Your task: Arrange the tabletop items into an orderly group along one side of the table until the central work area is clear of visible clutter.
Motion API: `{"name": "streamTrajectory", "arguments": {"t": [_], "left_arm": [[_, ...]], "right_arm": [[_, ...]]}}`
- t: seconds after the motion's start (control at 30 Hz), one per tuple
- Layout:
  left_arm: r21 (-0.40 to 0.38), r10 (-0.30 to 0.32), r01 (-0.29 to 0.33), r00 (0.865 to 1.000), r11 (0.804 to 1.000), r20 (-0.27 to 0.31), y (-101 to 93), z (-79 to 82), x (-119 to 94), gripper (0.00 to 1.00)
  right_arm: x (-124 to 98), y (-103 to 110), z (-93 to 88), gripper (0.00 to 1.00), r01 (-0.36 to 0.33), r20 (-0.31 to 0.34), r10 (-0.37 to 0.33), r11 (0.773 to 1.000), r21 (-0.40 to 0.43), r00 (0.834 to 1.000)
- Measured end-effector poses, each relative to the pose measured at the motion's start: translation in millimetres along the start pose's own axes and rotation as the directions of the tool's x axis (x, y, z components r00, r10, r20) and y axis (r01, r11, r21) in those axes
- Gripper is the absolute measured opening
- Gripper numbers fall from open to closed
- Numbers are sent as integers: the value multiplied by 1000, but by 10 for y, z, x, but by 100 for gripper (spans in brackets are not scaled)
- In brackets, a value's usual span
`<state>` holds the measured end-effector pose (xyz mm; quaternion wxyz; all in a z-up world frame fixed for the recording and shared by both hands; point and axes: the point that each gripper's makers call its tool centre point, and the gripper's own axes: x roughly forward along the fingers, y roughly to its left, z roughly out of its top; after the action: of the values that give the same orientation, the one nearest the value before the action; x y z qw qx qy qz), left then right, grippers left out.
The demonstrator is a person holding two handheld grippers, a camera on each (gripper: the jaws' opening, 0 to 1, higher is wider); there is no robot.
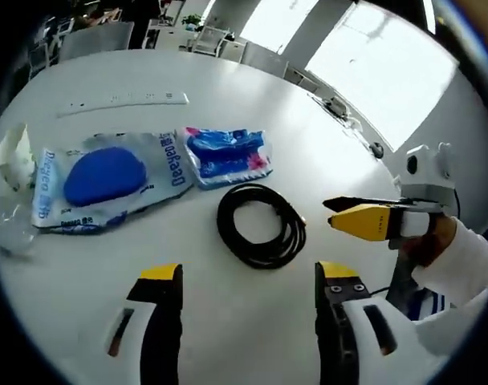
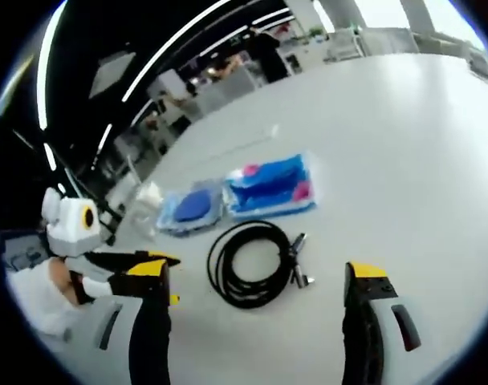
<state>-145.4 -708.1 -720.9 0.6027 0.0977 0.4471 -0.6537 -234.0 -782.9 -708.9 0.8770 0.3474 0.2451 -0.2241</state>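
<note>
In the left gripper view, the clear plastic wrapper at the left is cut off by the picture's edge, and its contents cannot be told. The print on the packet with the blue pad is only partly legible. In the right gripper view, the white crumpled item beside the packets is blurred. The room beyond the bench is too small to be made out.

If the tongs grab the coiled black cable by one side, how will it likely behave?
The cable lies in loose loops with no tie visible, so it would probably sag and uncoil when lifted. Its free plug end would likely dangle. Pushed across the smooth table, it should slide, though the loops may deform.
</note>
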Motion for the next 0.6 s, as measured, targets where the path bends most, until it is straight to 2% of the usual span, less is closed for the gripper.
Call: {"name": "streamTrajectory", "arguments": {"t": [0.03,0.07,0.1,0.17,0.2,0.23,0.3,0.4,0.5,0.6], "left_arm": [[-21,-14,14,1000,1000,19,-2,14,-44,69],[-53,-59,61,997,997,44,-22,27,-126,70],[-85,-75,82,994,993,75,-20,52,-182,74],[-159,-64,84,990,984,127,53,79,-313,86],[-186,-70,99,985,978,158,85,89,-422,87],[-191,-72,104,983,976,170,112,84,-501,86],[-189,-33,69,981,980,189,232,69,-686,86],[-172,71,-34,974,984,215,463,49,-972,92],[-220,114,-64,969,973,221,636,-35,-1131,99],[-251,135,-81,969,965,207,750,-149,-1223,100]], "right_arm": [[-48,44,-19,90,-10,1,10,1000,10,1000],[-79,81,-35,89,-20,4,20,1000,14,1000],[-113,137,-69,89,-41,1,41,999,33,999],[-152,205,-143,89,-65,-20,67,994,84,998],[-185,250,-185,90,-78,-25,81,991,109,996],[-205,248,-190,91,-73,-17,74,993,90,997],[-270,314,-248,92,-73,-27,75,995,66,997],[-350,392,-303,95,-75,-38,76,997,7,996],[-376,449,-362,96,-102,-47,102,995,-9,994],[-376,435,-421,96,-102,-56,102,995,4,993]]}}
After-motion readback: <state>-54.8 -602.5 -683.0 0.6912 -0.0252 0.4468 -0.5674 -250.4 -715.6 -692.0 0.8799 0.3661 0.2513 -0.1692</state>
